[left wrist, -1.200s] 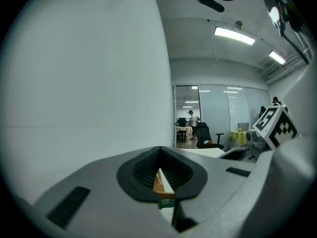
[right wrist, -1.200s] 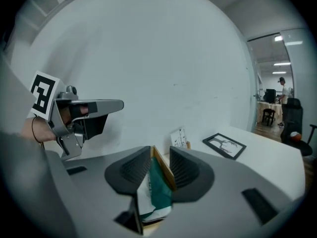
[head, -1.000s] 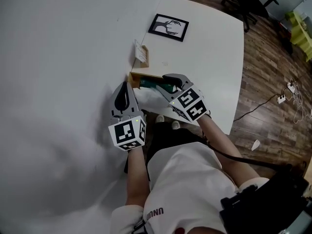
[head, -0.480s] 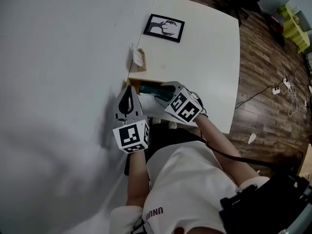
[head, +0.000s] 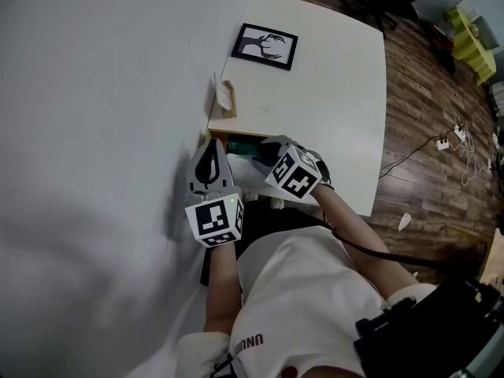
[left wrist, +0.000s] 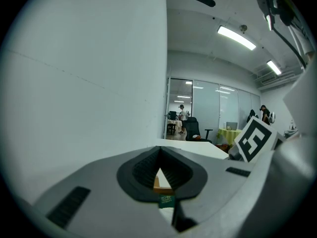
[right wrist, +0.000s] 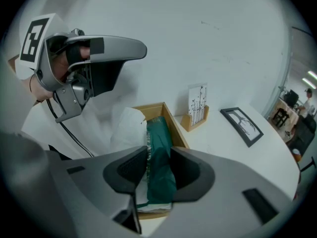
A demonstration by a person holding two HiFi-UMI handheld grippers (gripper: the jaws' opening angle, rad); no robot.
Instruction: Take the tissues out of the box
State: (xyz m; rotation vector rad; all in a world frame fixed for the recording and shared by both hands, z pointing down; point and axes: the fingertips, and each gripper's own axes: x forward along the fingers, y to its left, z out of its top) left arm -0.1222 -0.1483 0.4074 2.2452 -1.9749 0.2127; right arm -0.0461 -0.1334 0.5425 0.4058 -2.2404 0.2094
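Observation:
A wooden box (head: pixel 217 135) stands at the table's near left corner with a green tissue pack (head: pixel 242 146) in it. In the right gripper view the green pack (right wrist: pixel 159 148) rises from the box (right wrist: pixel 171 118) between the jaws of my right gripper (right wrist: pixel 157 170). Those jaws are closing around the pack, and the pads stand on either side without clearly pressing. A white tissue (right wrist: pixel 126 128) sticks out at the pack's left. My left gripper (head: pixel 209 144) is shut and empty, just short of the box's near end. Through its pads' small gap I glimpse the pack (left wrist: pixel 166 201).
On the white table (head: pixel 331 109) a small wooden card holder (head: pixel 227 97) stands beyond the box. A black picture frame (head: pixel 264 46) lies farther back. A white wall runs along the left. Wood floor, cables and chairs lie to the right of the table.
My right gripper has shifted a little left and nearer over the box, with its jaws around the green pack. The left gripper has hardly moved.

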